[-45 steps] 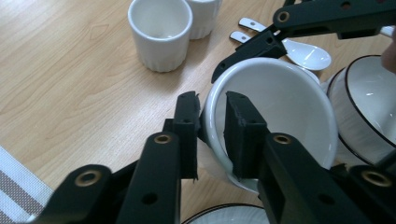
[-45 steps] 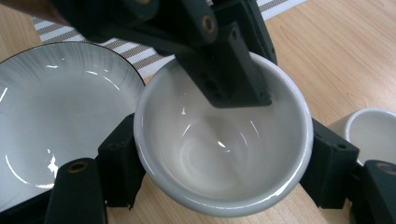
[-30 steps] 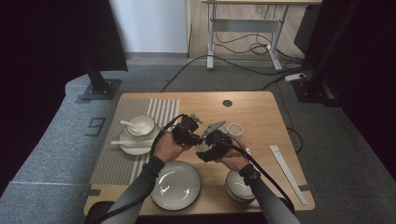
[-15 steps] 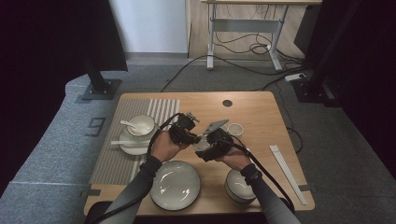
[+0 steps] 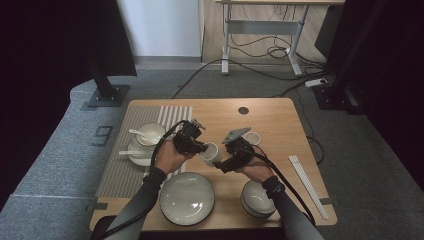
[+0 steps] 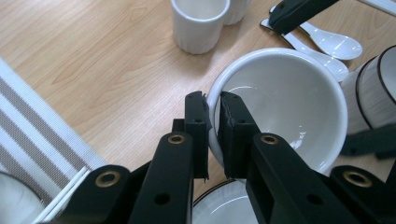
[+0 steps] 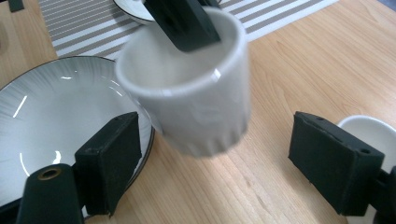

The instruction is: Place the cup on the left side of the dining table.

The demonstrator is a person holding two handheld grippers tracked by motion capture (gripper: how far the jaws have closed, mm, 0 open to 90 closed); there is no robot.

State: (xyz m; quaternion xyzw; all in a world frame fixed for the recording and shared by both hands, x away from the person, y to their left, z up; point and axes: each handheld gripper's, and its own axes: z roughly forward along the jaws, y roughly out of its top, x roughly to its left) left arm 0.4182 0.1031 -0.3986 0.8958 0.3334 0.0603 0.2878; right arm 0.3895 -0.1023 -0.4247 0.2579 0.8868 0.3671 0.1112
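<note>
A white ribbed cup [image 5: 211, 153] hangs tilted above the middle of the table. My left gripper [image 5: 201, 147] is shut on it, one jaw inside the rim and one outside, as the left gripper view shows on the cup [image 6: 280, 107] at the gripper [image 6: 212, 105]. My right gripper [image 5: 221, 162] stands open just to the cup's right. In the right gripper view its pads [image 7: 112, 158] flank the cup [image 7: 187, 93] without touching it, on either side of the gripper [image 7: 215, 154].
A grey-streaked plate [image 5: 186, 197] lies at the front centre, a dark-rimmed bowl [image 5: 256, 198] at the front right. A striped mat [image 5: 125, 165] on the left carries a bowl and spoon [image 5: 147, 132]. A second white cup [image 5: 252, 137], spoons [image 6: 327, 42] and chopsticks [image 5: 306, 182] lie to the right.
Both hands have drifted only slightly. The left gripper keeps its hold on the cup, and the right gripper's open jaws now sit close beside it.
</note>
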